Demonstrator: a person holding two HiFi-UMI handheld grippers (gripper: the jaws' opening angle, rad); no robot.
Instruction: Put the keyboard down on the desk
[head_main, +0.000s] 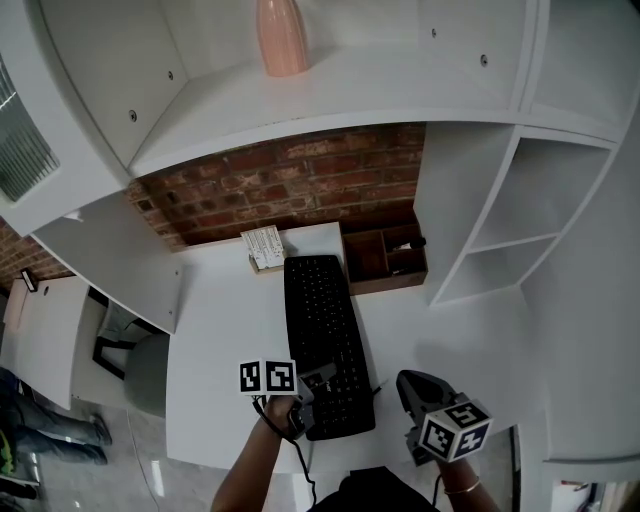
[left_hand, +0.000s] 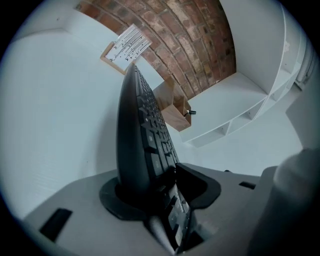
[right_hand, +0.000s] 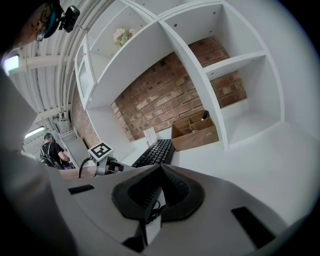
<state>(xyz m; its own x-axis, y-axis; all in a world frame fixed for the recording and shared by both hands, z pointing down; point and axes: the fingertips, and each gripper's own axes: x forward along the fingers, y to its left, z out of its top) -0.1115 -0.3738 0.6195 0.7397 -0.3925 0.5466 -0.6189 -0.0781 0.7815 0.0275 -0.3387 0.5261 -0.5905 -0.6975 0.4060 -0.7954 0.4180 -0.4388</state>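
Note:
A black keyboard (head_main: 325, 340) lies flat on the white desk (head_main: 220, 330), its long side running away from me. My left gripper (head_main: 318, 380) is at its near left corner. In the left gripper view the keyboard (left_hand: 142, 135) stands edge-on between the jaws of the left gripper (left_hand: 167, 180), with a narrow gap showing on the key side. My right gripper (head_main: 415, 385) hovers off the keyboard's near right corner. Its jaws meet with nothing between them in the right gripper view (right_hand: 160, 170), where the keyboard (right_hand: 155, 152) shows farther back.
A wooden desk organizer (head_main: 385, 255) stands just beyond the keyboard's far right corner, and a printed card on a small stand (head_main: 263, 247) sits at the far left. A brick wall backs the desk. White shelving (head_main: 500, 230) rises at the right; a pink vase (head_main: 282, 35) sits above.

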